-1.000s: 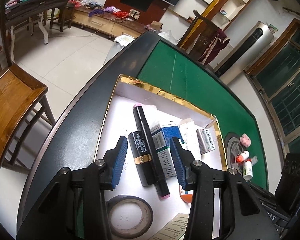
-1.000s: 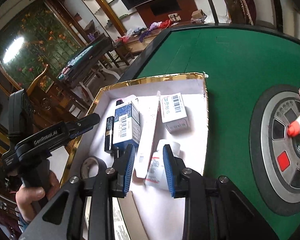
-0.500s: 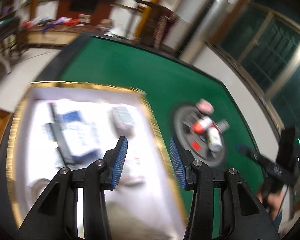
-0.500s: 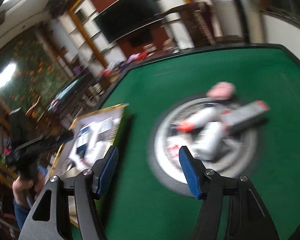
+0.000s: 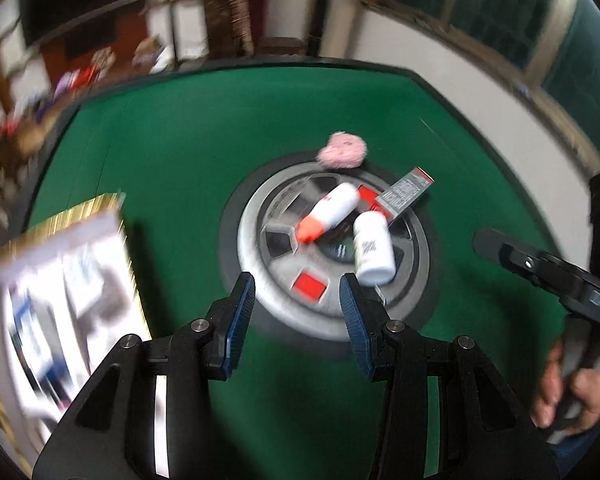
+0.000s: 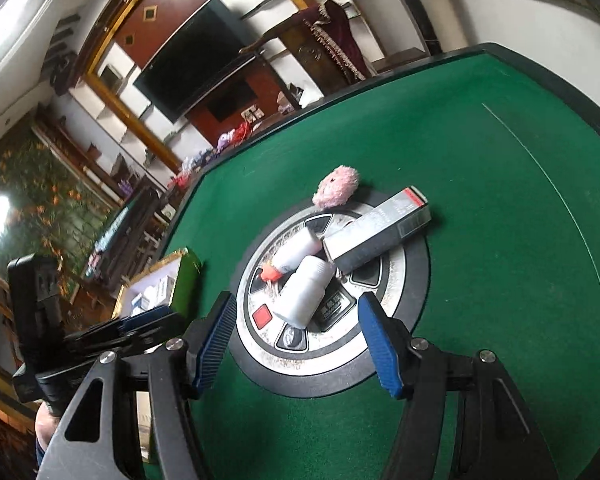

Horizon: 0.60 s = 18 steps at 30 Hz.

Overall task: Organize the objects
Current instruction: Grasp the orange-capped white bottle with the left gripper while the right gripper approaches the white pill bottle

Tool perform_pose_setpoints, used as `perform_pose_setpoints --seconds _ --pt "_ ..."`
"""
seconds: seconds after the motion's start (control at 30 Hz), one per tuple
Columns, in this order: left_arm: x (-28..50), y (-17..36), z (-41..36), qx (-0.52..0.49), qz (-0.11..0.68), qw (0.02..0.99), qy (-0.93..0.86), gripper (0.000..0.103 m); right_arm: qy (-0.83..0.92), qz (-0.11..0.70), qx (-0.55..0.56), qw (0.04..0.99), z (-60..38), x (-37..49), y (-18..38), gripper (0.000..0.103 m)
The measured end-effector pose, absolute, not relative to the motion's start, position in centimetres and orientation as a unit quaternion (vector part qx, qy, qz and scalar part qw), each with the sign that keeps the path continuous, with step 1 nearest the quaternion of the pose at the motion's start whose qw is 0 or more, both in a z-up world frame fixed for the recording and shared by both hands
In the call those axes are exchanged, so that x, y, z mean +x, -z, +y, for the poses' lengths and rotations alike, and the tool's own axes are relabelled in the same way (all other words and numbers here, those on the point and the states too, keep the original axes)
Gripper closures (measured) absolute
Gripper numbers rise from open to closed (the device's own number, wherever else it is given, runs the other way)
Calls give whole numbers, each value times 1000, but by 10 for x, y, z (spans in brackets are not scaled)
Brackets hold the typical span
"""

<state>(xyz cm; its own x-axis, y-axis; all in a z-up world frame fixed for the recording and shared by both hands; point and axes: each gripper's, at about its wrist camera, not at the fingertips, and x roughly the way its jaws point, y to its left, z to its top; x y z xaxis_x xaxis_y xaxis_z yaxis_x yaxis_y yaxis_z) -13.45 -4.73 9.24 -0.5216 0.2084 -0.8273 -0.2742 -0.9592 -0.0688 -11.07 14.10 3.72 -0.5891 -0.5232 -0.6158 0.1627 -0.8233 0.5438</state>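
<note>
Swung away from the gold-rimmed tray (image 5: pixel 60 280), both pairs of tongs, and over to the round grey hub (image 6: pixel 396 308) at the middle of the green surface (image 6: pixel 480 184). Left tongs (image 5: pixel 296 312) apart and empty, same gap as a second ago. Right tongs (image 6: pixel 296 340) apart too, spread wider than a second back, nothing between the blue pads. Judged: one drop-off in the tray finished, next pick lined up.

Four loose things left on or beside the hub. White bottle (image 6: pixel 306 294) lying on its side, nearest the right tongs. Orange-capped white bottle (image 6: pixel 292 258) just behind, touching it. Long grey carton with a red end (image 6: pixel 380 232) lying slantwise across the hub rim, one end against the bottles. Pink fluffy puff (image 6: pixel 336 190) at the far rim. Tray blurred in the left view, boxes inside, details unreadable.
</note>
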Motion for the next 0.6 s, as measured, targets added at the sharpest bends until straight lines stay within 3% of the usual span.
perform_pose_setpoints --seconds 0.27,0.6 --pt "-191 -70 7 -484 191 151 -841 60 858 -252 406 191 159 -117 -31 40" --pt "-221 -45 23 -500 213 164 -823 61 852 -263 411 189 161 -120 -25 40"
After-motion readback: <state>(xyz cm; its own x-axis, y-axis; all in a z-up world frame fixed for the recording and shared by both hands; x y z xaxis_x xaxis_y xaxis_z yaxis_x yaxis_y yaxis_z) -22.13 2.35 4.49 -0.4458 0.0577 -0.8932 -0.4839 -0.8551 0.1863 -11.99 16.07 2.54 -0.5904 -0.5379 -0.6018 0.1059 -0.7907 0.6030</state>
